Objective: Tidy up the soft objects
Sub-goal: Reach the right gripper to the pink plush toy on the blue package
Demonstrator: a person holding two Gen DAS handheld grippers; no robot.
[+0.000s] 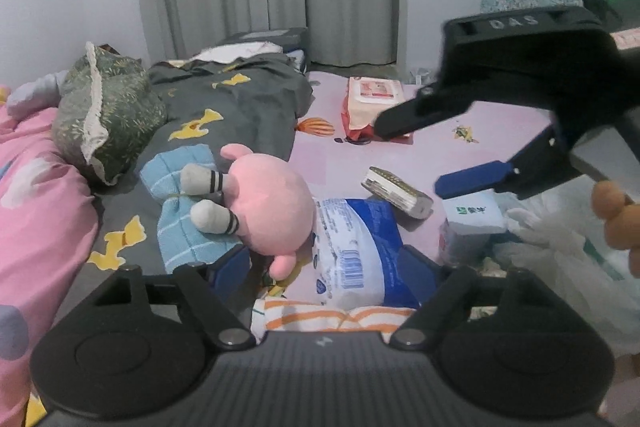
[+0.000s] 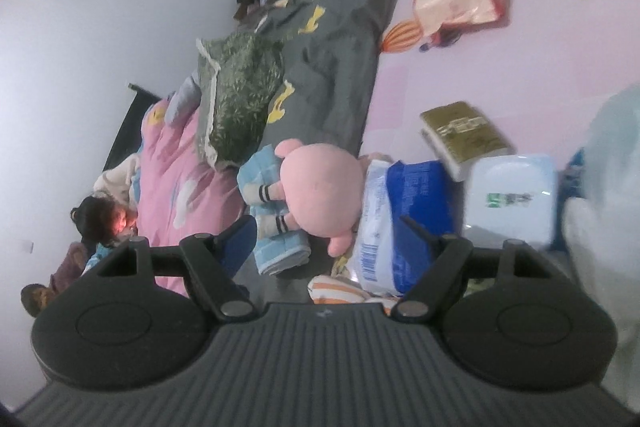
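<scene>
- The pink plush pig with grey striped feet point(image 1: 266, 203) lies on the bed point(image 1: 480, 131) at the grey quilt's point(image 1: 240, 107) edge, touching the blue-and-white plastic pack point(image 1: 360, 247).
- Left gripper point(image 1: 326, 269): its 2 fingers stand apart, straddling pig and pack, clamped on nothing.
- Right gripper point(image 1: 408, 157): fingers apart and empty, hanging over the far side.
- I'd judge the pig is next; centre on its soft body and keep the pack out of the pinch.
</scene>
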